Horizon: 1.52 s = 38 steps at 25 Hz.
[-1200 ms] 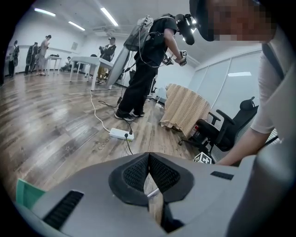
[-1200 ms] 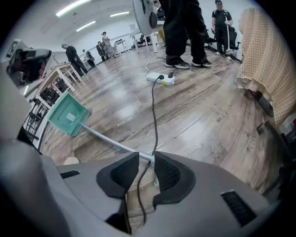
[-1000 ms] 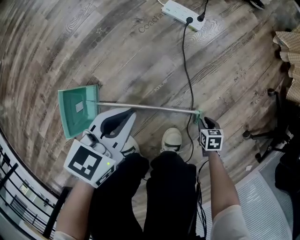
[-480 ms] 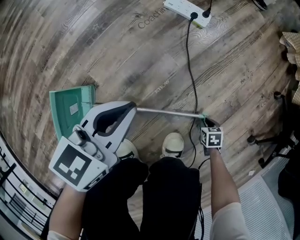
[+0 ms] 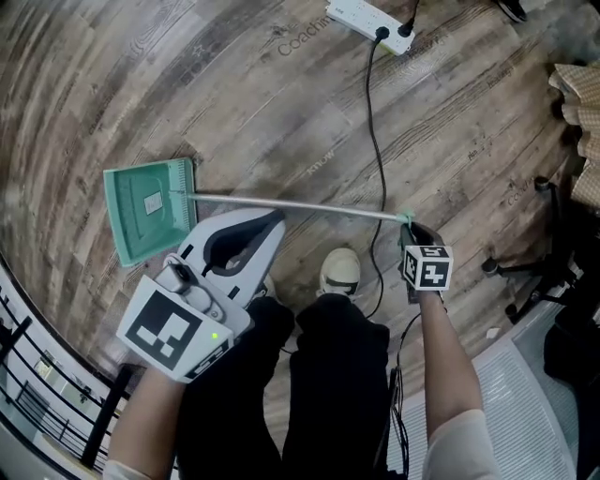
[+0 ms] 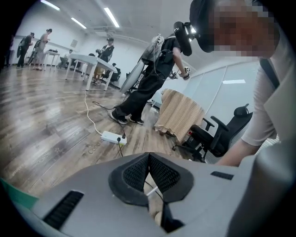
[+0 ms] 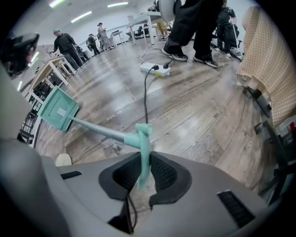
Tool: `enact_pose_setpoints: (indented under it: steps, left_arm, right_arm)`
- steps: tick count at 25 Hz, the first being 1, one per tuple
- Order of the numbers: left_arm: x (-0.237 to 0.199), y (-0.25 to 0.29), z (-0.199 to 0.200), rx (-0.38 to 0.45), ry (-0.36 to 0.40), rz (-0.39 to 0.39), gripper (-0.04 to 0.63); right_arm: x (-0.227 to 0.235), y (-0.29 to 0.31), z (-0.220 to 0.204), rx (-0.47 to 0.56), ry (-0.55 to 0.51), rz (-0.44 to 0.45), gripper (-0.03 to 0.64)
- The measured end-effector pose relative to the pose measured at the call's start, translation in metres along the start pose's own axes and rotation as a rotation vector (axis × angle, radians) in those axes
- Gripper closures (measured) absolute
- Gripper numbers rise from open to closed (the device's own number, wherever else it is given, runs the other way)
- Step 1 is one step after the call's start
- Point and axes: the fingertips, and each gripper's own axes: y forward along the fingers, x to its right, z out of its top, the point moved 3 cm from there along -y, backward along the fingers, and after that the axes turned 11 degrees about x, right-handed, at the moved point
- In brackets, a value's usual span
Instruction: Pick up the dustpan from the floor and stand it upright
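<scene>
Matt green plastic dustpan [image 5: 145,211] w/ shiny metal shaft [image 5: 291,205], on glossy wood-grain floor [image 5: 234,94].

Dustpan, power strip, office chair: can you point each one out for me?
dustpan [image 5: 141,230]: head view, on the green pan's flat inside.
power strip [image 5: 356,13]: head view, on its white body.
office chair [image 6: 215,138]: left gripper view, on its black seat.

Left gripper [image 5: 272,223], at seven o'clock in the head view, points toward one o'clock with jaws pressed together; right gripper [image 5: 409,232], at four o'clock on an outstretched forearm [image 5: 441,361], clamps the dustpan handle [image 7: 141,139].
</scene>
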Motion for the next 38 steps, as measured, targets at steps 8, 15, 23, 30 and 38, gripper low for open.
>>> enact_pose_setpoints:
  steps: [8, 15, 23, 30, 38]
  left_arm:
    - [0.043, -0.077, 0.075, 0.025, -0.102, 0.093, 0.571]
    - [0.067, -0.155, 0.137, 0.062, -0.154, 0.173, 0.572]
    - [0.086, -0.225, 0.173, 0.118, -0.196, 0.262, 0.571]
    - [0.105, -0.27, 0.193, 0.19, -0.233, 0.326, 0.572]
    - [0.107, -0.328, 0.198, 0.244, -0.268, 0.411, 0.572]
  right_arm:
    - [-0.033, -0.108, 0.099, -0.019, -0.082, -0.023, 0.531]
    - [-0.086, -0.187, 0.17, -0.015, -0.147, 0.011, 0.529]
    - [-0.146, -0.235, 0.223, -0.023, -0.241, 0.067, 0.526]
    - [-0.195, -0.266, 0.256, -0.021, -0.298, 0.093, 0.518]
    - [-0.264, -0.298, 0.286, 0.016, -0.347, 0.149, 0.509]
